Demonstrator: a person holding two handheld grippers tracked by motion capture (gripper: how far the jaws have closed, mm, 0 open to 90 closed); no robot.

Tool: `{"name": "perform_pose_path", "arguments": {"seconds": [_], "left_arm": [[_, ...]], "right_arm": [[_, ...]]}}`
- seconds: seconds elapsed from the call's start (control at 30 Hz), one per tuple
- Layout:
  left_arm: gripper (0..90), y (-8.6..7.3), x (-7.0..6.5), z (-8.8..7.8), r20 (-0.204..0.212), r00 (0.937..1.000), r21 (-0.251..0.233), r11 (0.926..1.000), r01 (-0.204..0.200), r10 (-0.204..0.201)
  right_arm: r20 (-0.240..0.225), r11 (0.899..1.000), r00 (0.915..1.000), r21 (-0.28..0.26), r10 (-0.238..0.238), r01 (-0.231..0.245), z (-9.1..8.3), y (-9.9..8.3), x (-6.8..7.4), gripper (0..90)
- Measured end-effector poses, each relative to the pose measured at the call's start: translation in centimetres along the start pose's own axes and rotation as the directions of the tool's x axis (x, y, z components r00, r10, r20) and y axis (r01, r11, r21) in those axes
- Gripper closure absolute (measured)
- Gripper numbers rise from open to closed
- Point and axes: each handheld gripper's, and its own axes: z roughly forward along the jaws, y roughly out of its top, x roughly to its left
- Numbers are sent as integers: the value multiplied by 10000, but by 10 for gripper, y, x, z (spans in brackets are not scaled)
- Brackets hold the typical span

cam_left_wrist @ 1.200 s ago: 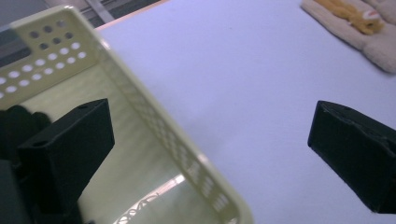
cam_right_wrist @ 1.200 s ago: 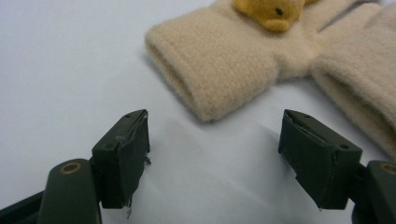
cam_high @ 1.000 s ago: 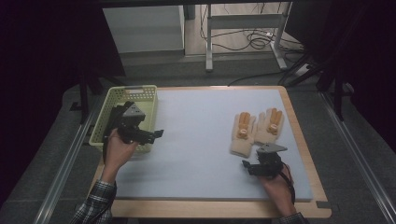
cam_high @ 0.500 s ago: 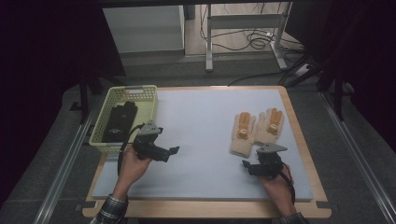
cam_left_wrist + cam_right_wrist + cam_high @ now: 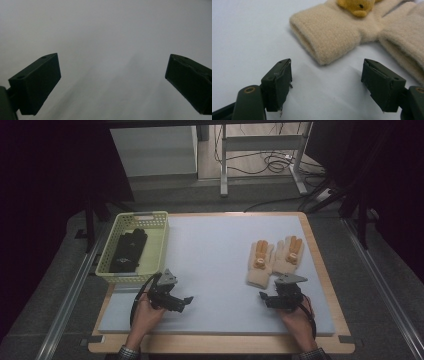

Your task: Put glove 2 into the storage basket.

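Right gripper [image 5: 325,85] is lining up, jaws apart, on the beige gloves [image 5: 274,257].
Left gripper [image 5: 176,301] is idling with jaws apart; the right should straddle one cuff squarely.

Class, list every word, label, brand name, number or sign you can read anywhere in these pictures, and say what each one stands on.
None can be read.
Cream gloves: an orange bear face on each, no lettering.
Black gloves in the green basket: no print that can be made out, too dark and small.
Left gripper and right gripper: no markings legible.
Pale blue mat: plain.
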Motion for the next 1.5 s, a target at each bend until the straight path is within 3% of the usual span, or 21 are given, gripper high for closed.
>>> {"name": "perform_pose_path", "arguments": {"seconds": [0.1, 0.27, 0.3, 0.37, 0.6, 0.9, 1.13, 1.3, 1.5], "left_arm": [[3, -7, 1, 3, -465, 9989, 288, 9996, -6, 20], [4, -19, 5, 7, -698, 9974, 522, 9984, 207, -171], [0, -21, 7, 7, -508, 9978, 403, 9982, 446, -426], [31, -22, 9, 6, -571, 9959, 314, 9969, 715, -696], [30, -22, 9, 7, -571, 9960, 335, 9969, 711, -691], [30, -22, 9, 7, -570, 9960, 339, 9969, 711, -691], [30, -22, 9, 7, -565, 9959, 336, 9968, 722, -702], [29, -22, 9, 7, -557, 9960, 339, 9968, 722, -703], [29, -22, 9, 7, -556, 9959, 333, 9968, 728, -708]], "right_arm": [[3, 10000, 10000, -3, -3, 3, 0, 0, 0, 241], [-3, 10000, 10000, 7, -9, 9, 0, 0, 0, 239], [0, 10000, 10000, 8, -14, 14, 0, 0, 0, 239], [-8, 10000, 10000, 6, -8, 8, 0, 0, 0, 239], [-24, 10000, 10000, -6, -17, 17, -1, 0, 1, 258], [-275, 9998, 9996, 187, 116, -111, -16, -1, 2, 408], [-296, 9996, 9995, -268, 127, -135, -28, 23, -5, 498], [-99, 9991, 9999, -418, 77, -81, -12, 50, -14, 465], [45, 9989, 9992, -242, 409, -407, 26, 72, -30, 403]]}}
